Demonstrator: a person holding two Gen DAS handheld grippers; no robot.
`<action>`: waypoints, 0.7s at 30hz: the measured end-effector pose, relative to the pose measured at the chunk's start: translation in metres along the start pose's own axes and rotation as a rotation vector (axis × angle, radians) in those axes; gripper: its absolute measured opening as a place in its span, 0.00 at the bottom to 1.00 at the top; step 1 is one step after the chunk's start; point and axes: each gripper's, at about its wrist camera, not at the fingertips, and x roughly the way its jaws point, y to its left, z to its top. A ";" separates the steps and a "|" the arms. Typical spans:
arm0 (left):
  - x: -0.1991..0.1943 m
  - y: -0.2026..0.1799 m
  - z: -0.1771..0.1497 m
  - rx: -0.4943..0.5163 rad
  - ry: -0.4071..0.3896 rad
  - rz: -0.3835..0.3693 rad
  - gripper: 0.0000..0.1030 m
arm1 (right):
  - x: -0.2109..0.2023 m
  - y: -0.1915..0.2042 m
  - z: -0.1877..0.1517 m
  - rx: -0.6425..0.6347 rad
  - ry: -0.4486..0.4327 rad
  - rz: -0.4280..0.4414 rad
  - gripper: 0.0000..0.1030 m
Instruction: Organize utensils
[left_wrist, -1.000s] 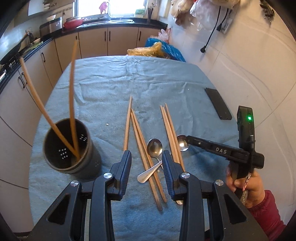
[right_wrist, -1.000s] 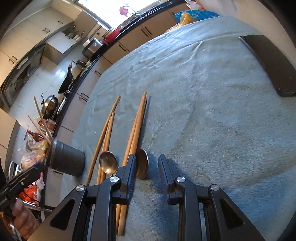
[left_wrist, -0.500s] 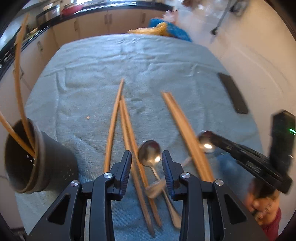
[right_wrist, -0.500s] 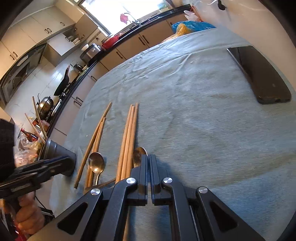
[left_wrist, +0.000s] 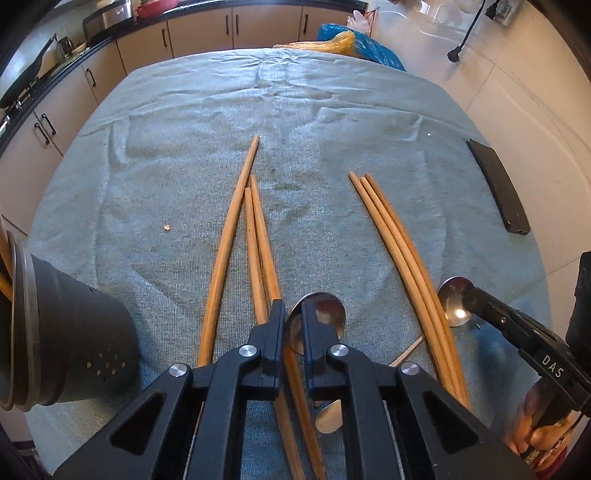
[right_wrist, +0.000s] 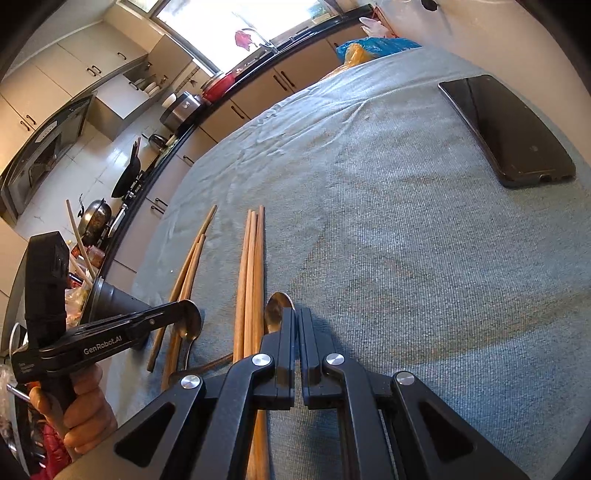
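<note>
Two steel spoons lie among loose wooden chopsticks on a grey-blue cloth. My left gripper (left_wrist: 291, 306) points steeply down and is shut on the left edge of the nearer spoon's bowl (left_wrist: 327, 317). In the right wrist view that left gripper (right_wrist: 184, 312) covers the same spoon (right_wrist: 194, 326). My right gripper (right_wrist: 297, 314) is shut, with the other spoon's bowl (right_wrist: 275, 308) running in behind its left fingertip. Seen from the left wrist, the right gripper (left_wrist: 471, 293) grips that bowl's (left_wrist: 452, 301) right rim. Both spoons rest on the cloth.
A dark perforated utensil holder (left_wrist: 74, 332) with chopsticks in it stands at the left table edge. One chopstick group (left_wrist: 236, 229) lies left of the spoons, another (left_wrist: 391, 236) between them. A black phone (left_wrist: 498, 188) lies at the right. Kitchen cabinets stand beyond the table.
My left gripper came down over the nearer spoon and its jaws went from open to shut on the bowl. My right gripper's jaws closed at the other spoon and have since stayed put.
</note>
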 end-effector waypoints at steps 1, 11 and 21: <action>0.000 0.000 -0.001 0.001 -0.003 0.001 0.07 | -0.001 0.000 0.000 -0.001 0.000 0.000 0.03; -0.022 0.001 -0.008 0.001 -0.082 -0.005 0.03 | -0.032 0.033 -0.002 -0.136 -0.094 -0.105 0.03; -0.070 -0.007 -0.019 0.039 -0.226 0.030 0.03 | -0.087 0.088 -0.015 -0.385 -0.264 -0.318 0.03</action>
